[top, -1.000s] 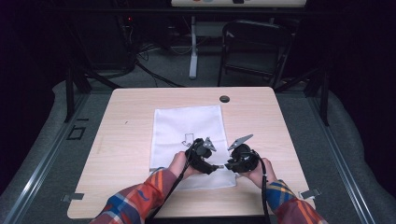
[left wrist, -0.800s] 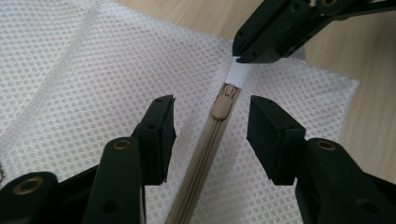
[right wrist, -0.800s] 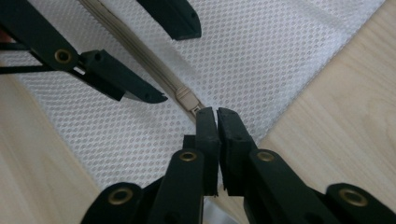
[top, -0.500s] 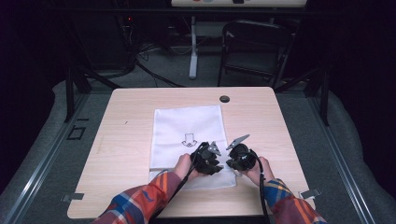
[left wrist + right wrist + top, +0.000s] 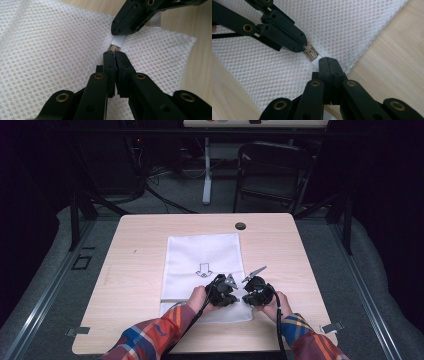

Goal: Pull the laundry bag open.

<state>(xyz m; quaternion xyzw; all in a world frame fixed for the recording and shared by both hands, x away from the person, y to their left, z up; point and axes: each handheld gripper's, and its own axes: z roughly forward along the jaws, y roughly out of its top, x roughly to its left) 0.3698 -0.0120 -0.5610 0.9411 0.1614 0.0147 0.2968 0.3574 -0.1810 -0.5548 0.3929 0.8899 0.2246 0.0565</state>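
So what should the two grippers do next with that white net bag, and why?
Probably slide the left gripper along the zip, away from the right gripper. The left gripper's jaws have just closed on the tan zipper pull, and the right gripper is shut on the white tab beside it, steadying the mesh bag so the zip could open.

We see the table point(image 5: 150, 270) evenly lit from overhead while the room behind sinks into darkness. High view soft, low-detail; gripper views sharp on the mesh bag point(image 5: 50, 50), shadows faint.
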